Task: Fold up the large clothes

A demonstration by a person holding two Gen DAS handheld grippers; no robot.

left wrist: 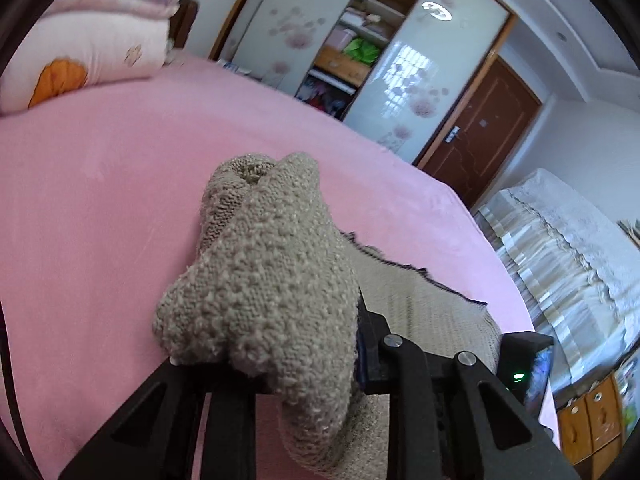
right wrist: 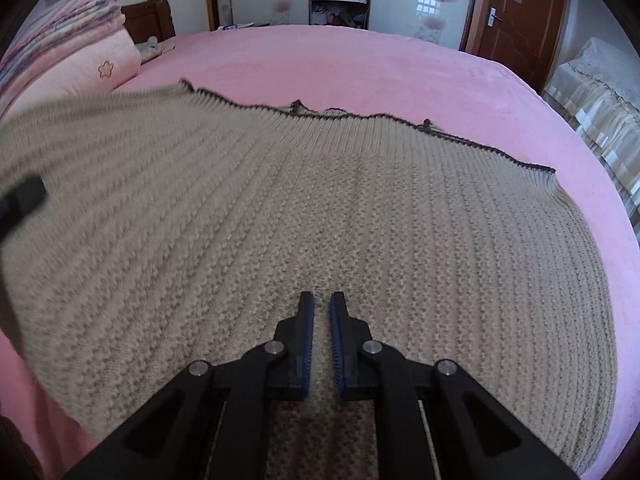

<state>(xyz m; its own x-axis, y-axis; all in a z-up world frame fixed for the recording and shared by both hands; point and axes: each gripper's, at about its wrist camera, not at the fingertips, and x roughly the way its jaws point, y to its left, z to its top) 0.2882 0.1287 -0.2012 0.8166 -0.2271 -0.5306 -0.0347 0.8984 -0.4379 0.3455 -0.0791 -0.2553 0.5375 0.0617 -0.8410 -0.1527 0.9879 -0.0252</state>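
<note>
A beige knitted sweater [right wrist: 320, 208] is seen spread across the pink bed [right wrist: 360, 60], filling the centre of the right wrist frame. A bunched part of it is clenched in the left gripper [left wrist: 280, 344], apparently lifted for a fold. The right gripper [right wrist: 322, 336] is held above the knit, jaws slightly parted and grasping nothing.

Beige chunky-knit sweater [right wrist: 304, 200] with a dark trim edge is lying on a plain pink bed [right wrist: 360, 60]; far wardrobe doors [left wrist: 420, 76] are showing pale pink flower prints, door [right wrist: 516, 8] brown.
</note>
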